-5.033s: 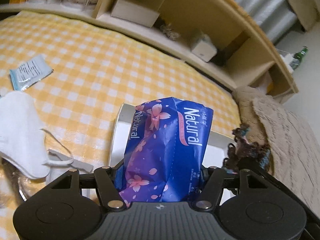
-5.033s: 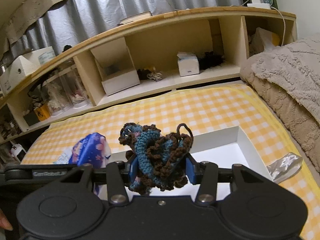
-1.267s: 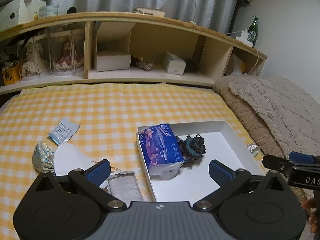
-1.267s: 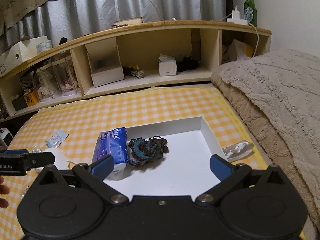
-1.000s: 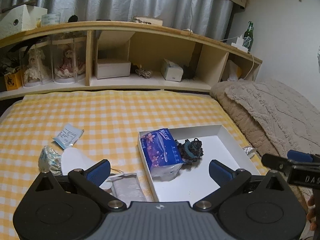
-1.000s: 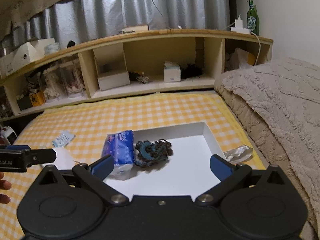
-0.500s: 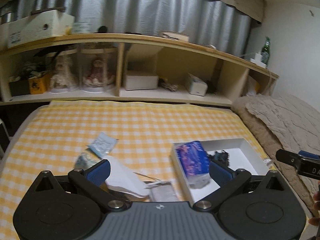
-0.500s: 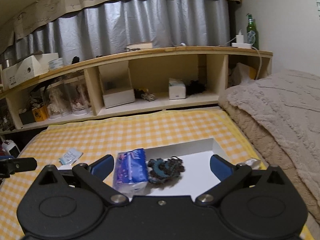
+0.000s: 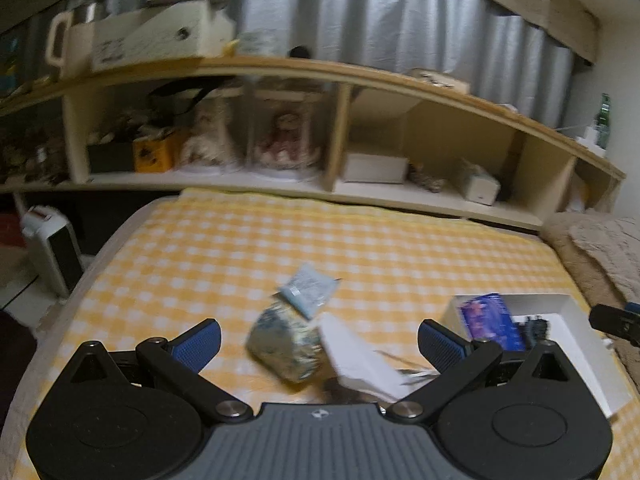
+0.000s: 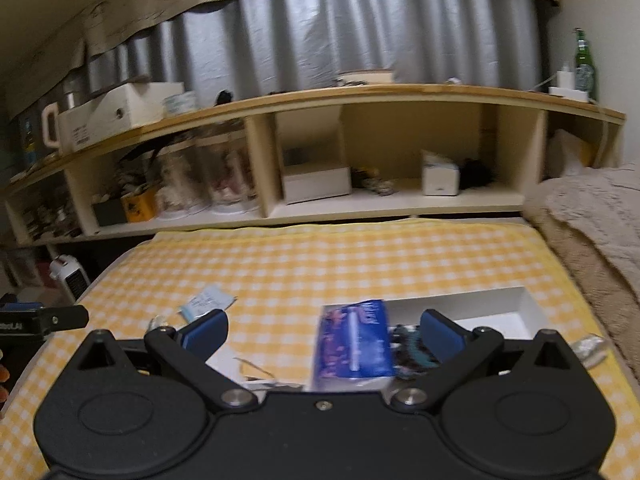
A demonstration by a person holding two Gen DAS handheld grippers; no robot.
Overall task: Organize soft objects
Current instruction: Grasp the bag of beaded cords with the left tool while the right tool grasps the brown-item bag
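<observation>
A white tray [image 9: 572,308] lies on the yellow checked bed cover and holds a blue tissue pack [image 9: 490,322] and a brown-teal crochet piece [image 9: 534,326]. They also show in the right wrist view: the tray [image 10: 500,306], the pack [image 10: 354,344], the crochet piece [image 10: 412,350]. A crumpled patterned pouch [image 9: 284,346], a white mask [image 9: 360,358] and a light blue sachet [image 9: 308,290] lie left of the tray. My left gripper [image 9: 318,342] is open and empty above the pouch. My right gripper [image 10: 322,336] is open and empty above the pack.
A wooden headboard shelf [image 10: 360,200] with boxes and doll jars runs along the back. A beige blanket [image 10: 592,220] is piled on the right. A small white heater [image 9: 52,248] stands off the left bed edge. A silvery packet [image 10: 590,346] lies right of the tray.
Both grippers have pulled back and turned left. The tray has slid rightward in both views. The pouch, mask and sachet now sit between the left fingers. Both stay open.
</observation>
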